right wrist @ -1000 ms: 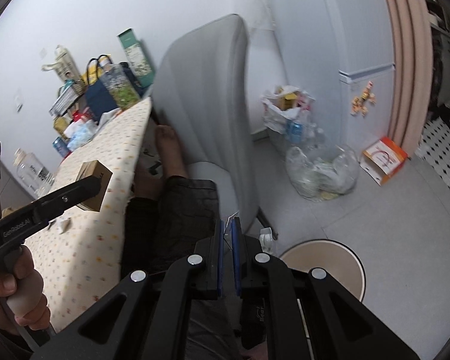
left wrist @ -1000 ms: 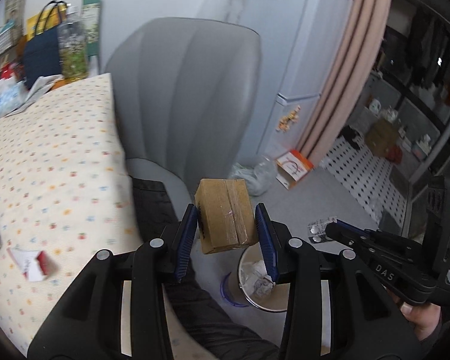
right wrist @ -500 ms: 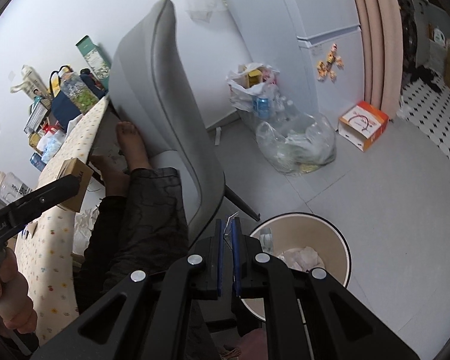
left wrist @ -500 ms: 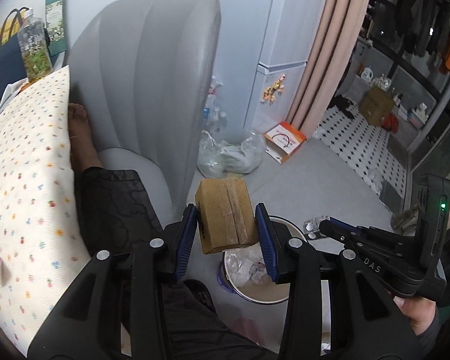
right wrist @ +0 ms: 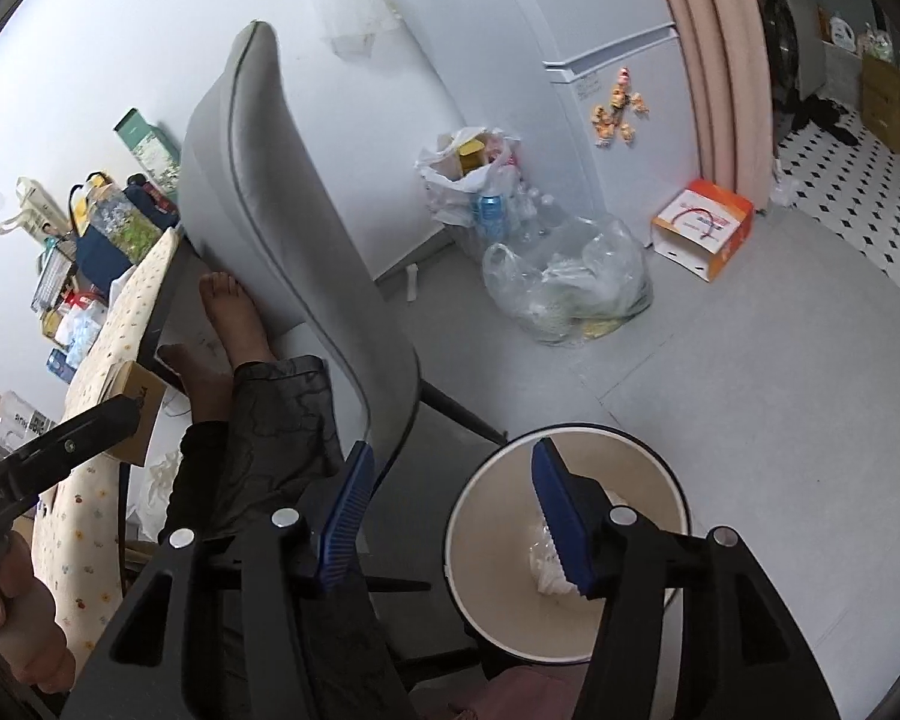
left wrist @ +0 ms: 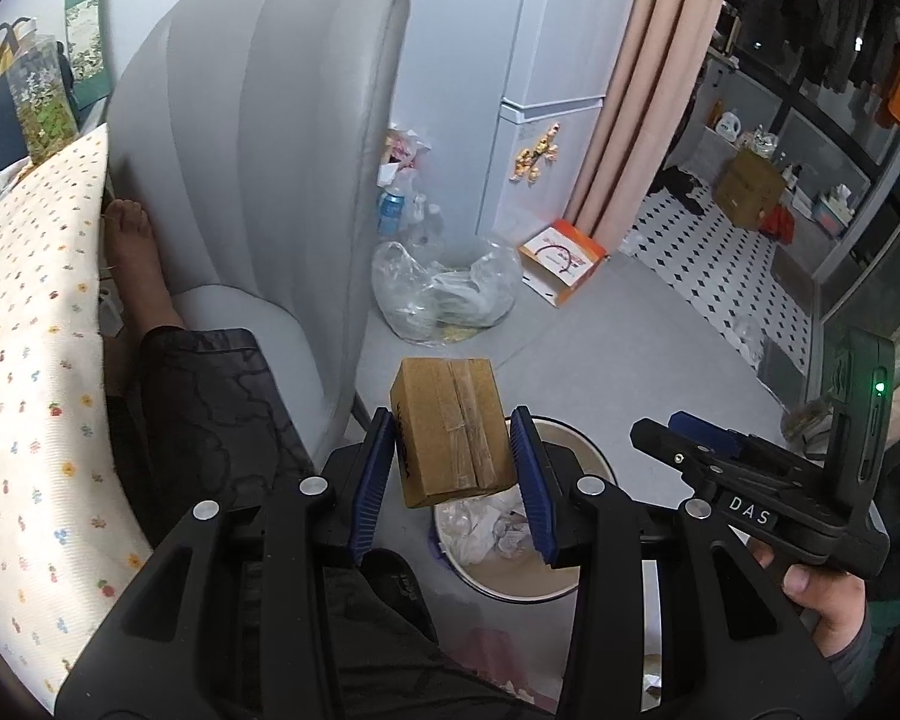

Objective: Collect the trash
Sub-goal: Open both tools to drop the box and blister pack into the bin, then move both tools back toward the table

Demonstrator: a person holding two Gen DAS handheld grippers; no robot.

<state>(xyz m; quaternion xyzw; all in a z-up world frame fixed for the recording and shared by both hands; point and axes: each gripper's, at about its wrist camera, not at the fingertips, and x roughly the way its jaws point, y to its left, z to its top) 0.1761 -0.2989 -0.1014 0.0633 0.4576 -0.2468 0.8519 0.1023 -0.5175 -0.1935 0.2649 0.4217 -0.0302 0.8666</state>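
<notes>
Cardboard, brown and taped down its middle, made up the small box (left wrist: pixel 450 429) pinched squarely between the ribbed blue pads of the left gripper (left wrist: pixel 453 480), whose jaws pressed flat against its two sides. It hung in the air directly over the round cream-coloured trash bin (left wrist: pixel 594 468), where crumpled white paper and plastic lay heaped inside. Beside it, the right gripper (right wrist: pixel 450 516) held nothing; its jaws stood wide apart above the bin's smooth rim (right wrist: pixel 660 456), one pad toward the chair, the other over the hollow. Dark patterned trousers (left wrist: pixel 210 396) covered a leg folded on the padded grey chair (left wrist: pixel 252 138), next to a spotted cream tablecloth (left wrist: pixel 30 360). Farther off, a clear, crinkled plastic bag (left wrist: pixel 444 294) slumped on the grey floor, with an orange-and-white carton (left wrist: pixel 564 258) beyond it near the pink curtain (left wrist: pixel 648 78).
</notes>
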